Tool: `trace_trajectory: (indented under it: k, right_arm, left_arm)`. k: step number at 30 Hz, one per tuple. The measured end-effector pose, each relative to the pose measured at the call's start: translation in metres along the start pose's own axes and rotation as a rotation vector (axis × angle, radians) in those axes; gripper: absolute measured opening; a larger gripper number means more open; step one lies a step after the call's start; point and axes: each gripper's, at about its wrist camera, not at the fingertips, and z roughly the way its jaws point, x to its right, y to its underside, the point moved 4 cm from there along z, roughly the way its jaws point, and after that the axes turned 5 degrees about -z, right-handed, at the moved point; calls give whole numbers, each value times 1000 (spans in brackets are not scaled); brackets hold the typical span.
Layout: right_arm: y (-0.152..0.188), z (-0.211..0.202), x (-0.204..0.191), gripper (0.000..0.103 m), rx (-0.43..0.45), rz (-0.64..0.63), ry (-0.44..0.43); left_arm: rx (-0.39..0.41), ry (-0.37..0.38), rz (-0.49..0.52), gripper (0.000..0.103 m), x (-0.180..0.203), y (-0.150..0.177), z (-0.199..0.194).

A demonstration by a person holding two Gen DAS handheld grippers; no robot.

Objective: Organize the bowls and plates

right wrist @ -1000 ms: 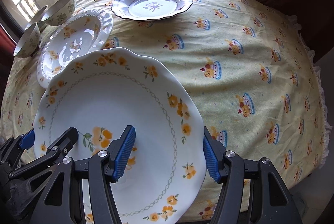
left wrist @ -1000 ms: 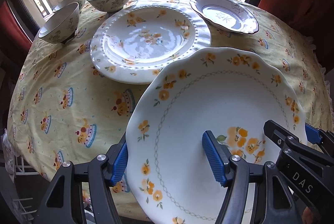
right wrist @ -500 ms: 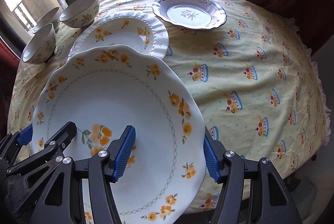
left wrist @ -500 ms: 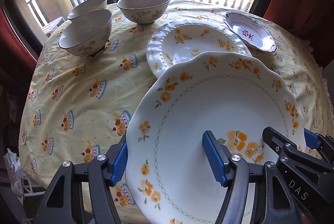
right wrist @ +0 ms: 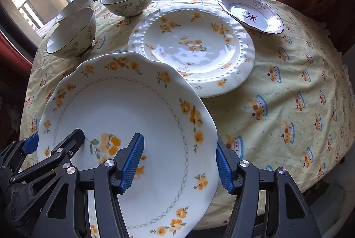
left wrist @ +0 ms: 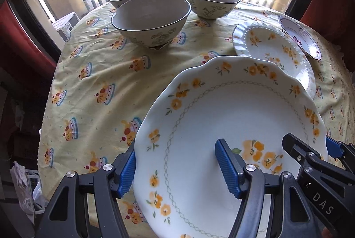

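A large white scalloped plate [left wrist: 221, 109] [right wrist: 115, 109] with orange flowers hangs above the table, held from both sides. My left gripper [left wrist: 177, 167] is shut on its left rim, one blue pad under the edge and one on the face. The right gripper [right wrist: 177, 162] grips the opposite rim the same way. A beaded floral plate [left wrist: 273, 49] [right wrist: 193, 47] lies on the cloth just beyond the held plate. Three grey-rimmed bowls [left wrist: 150, 16] [right wrist: 71, 34] stand at the far left, near the window.
A small purple-rimmed dish [left wrist: 299, 38] [right wrist: 253, 14] sits at the far right. The round table wears a yellow cupcake-print cloth [left wrist: 99, 71] [right wrist: 288, 82] that drops off at the edges. Window bars and red curtains stand behind. White clutter lies on the floor at lower left.
Both grippers have carried the large plate leftward across the table. The bowls now appear nearer and more central, and the beaded plate and small dish have slid to the right.
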Motion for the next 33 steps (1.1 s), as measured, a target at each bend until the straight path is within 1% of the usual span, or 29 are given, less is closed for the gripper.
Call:
trace_trajectory:
  k: [7, 11, 15, 20, 21, 24, 27, 29, 33]
  right_arm:
    - [-9, 18, -42, 65, -17, -29, -12]
    - [-12, 32, -60, 63, -50, -46, -27]
    - [-14, 41, -73, 63, -69, -57, -31]
    - [-11, 53, -86, 63, -93, -69, -30]
    - [-10, 56, -87, 63, -104, -68, -30]
    - [-9, 58, -89, 63, -104, -68, -16]
    - [-10, 59, -88, 64, -103, -39, -34]
    - [-10, 59, -88, 64, -103, -45, -44]
    - [-14, 48, -81, 64, -86, -53, -55]
  left_arm:
    - [-21, -18, -20, 68, -40, -5, 18]
    - [-38, -33, -32, 68, -56, -4, 27]
    - [-58, -37, -41, 68, -67, -2, 36]
    - [-40, -43, -45, 68, -73, -5, 40]
    - [-36, -51, -37, 70, -72, -5, 40]
    - [-37, -55, -55, 74, -70, -5, 40]
    - [-34, -63, -45, 75, -69, -4, 40]
    - [-48, -62, -27, 77, -70, -4, 40]
    - [-55, -68, -18, 87, -69, -1, 29]
